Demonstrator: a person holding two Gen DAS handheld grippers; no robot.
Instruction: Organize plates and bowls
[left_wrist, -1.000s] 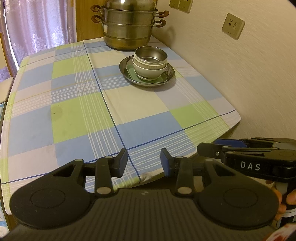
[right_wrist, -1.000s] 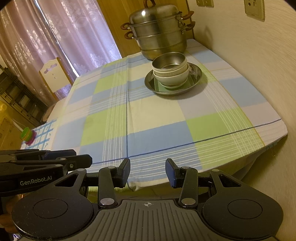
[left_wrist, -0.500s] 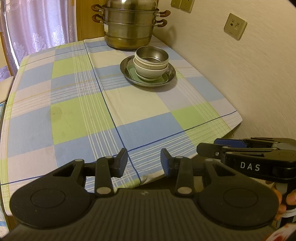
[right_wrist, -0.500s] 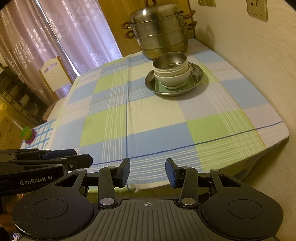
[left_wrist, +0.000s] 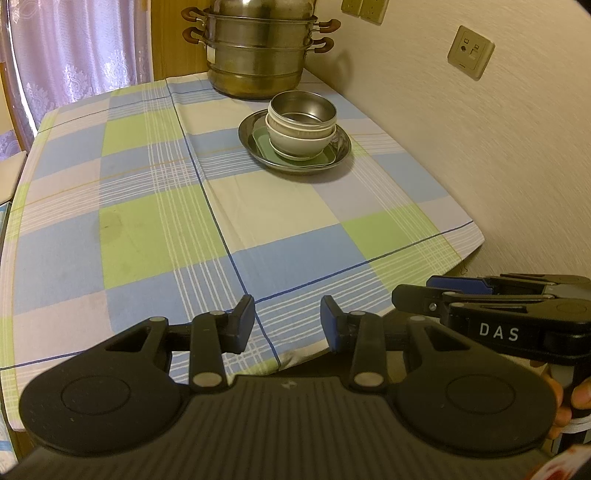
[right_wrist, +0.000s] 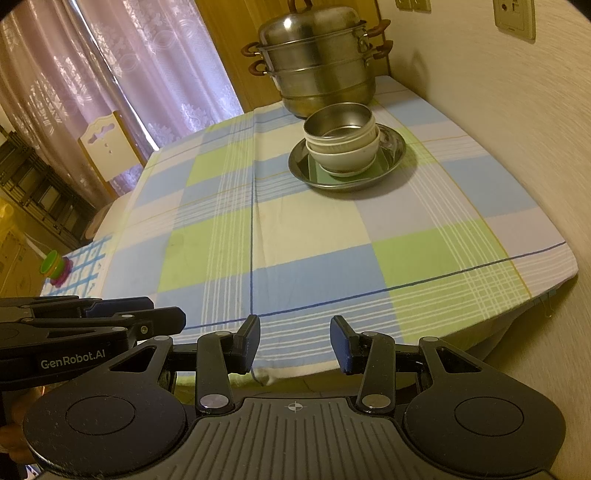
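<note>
You hold your left gripper (left_wrist: 287, 319) and your right gripper (right_wrist: 294, 339) side by side above the near edge of the table (right_wrist: 424, 258); both point down over the checked tablecloth (left_wrist: 155, 221), jaws parted with nothing between the pads. The task's dishes stand well apart from you, at the far side near the wall (left_wrist: 498, 147): a round metal plate (left_wrist: 341, 146) carries a green square plate (left_wrist: 263, 144), two white bowls (left_wrist: 299, 144) nested on it, and a metal bowl (left_wrist: 302, 110) set in the top one; just behind the stack stands a lidded steel steamer pot (left_wrist: 258, 62); a purple curtain (right_wrist: 122, 62) hangs at the far left.
</note>
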